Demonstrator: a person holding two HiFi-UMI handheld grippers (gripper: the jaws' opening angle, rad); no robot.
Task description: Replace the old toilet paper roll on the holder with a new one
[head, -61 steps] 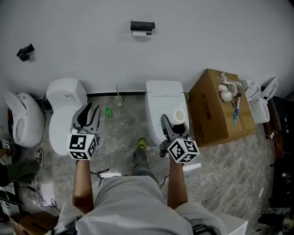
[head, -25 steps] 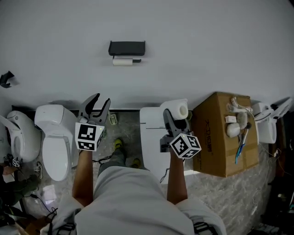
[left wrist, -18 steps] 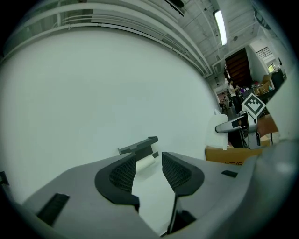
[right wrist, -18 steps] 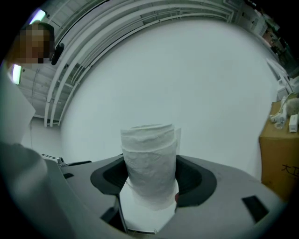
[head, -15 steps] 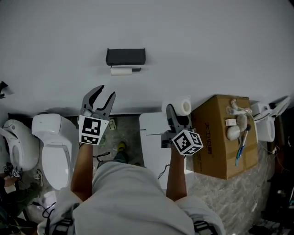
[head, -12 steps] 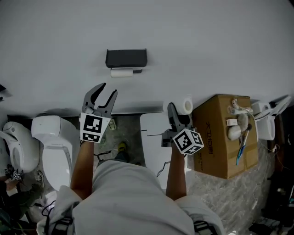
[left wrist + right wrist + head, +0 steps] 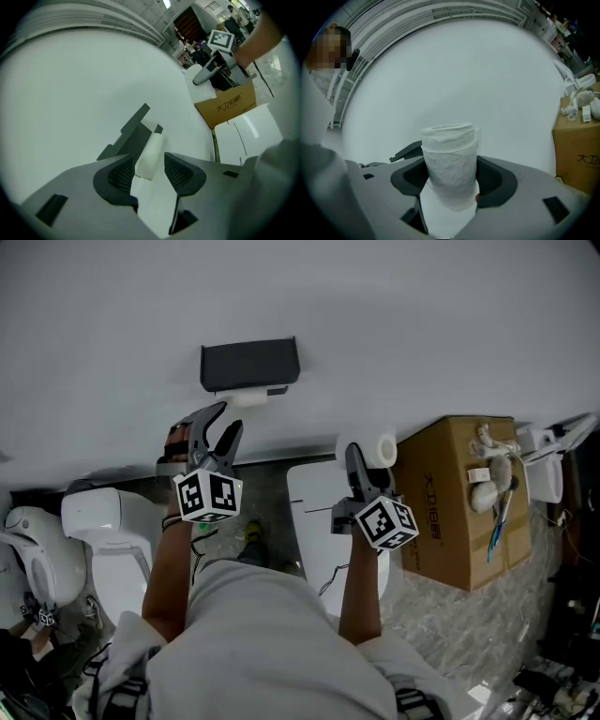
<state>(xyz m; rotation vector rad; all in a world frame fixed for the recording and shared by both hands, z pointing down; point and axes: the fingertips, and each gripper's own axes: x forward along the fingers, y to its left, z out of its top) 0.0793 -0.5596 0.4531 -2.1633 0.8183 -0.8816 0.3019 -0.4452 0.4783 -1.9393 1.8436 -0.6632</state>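
A black holder (image 7: 249, 364) is fixed to the white wall, with the thin old roll (image 7: 246, 397) hanging under it. My left gripper (image 7: 223, 423) is just below and left of that roll. In the left gripper view the old roll (image 7: 150, 152) shows in the gap of the left gripper (image 7: 147, 171), under the holder (image 7: 133, 136). Its jaws have just been opening, and the pads stand apart from the roll. My right gripper (image 7: 361, 460) is shut on the new roll (image 7: 368, 448), right of the holder. The new roll (image 7: 450, 157) stands upright in the right gripper (image 7: 450, 185).
A white toilet tank (image 7: 319, 512) stands under my right hand. A cardboard box (image 7: 450, 512) with small items on top stands to its right. Two more toilets (image 7: 108, 531) (image 7: 28, 549) stand to the left. The wall behind is bare.
Both hands have moved up towards the wall. The left gripper has rolled, spread its jaws wider and closed in on the holder. The right gripper has carried the new roll along.
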